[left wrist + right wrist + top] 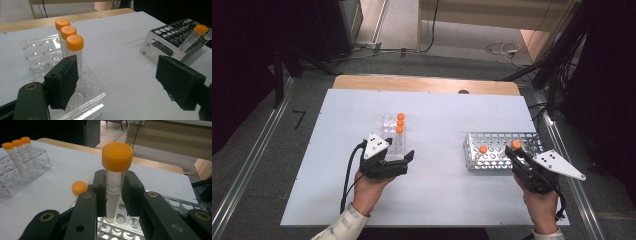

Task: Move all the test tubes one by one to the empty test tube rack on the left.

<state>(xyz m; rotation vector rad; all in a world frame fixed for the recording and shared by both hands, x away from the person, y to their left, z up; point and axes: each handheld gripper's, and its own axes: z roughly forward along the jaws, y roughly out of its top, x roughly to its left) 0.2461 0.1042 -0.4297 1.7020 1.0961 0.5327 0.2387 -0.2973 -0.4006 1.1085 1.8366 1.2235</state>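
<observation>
Your right gripper [113, 192] is clamped on an orange-capped tube [115, 173], upright, its bottom just above the metal rack [502, 137] holes. Another capped tube [79, 188] sits in that rack at the held tube's 9 o'clock. Your left gripper [398, 161] is wide open, holding nothing, at 6 o'clock of the clear rack [393, 144] holding three tubes [400, 122].

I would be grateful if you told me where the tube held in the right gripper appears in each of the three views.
High view: the held tube is at right, over the metal rack, pinched by the right gripper.
Left gripper view: the held tube is at the far right edge, tilted above the metal rack.
Right gripper view: the held tube is at centre, upright between the jaws.
Shared landmark: the clear rack with three orange-capped tubes.
</observation>
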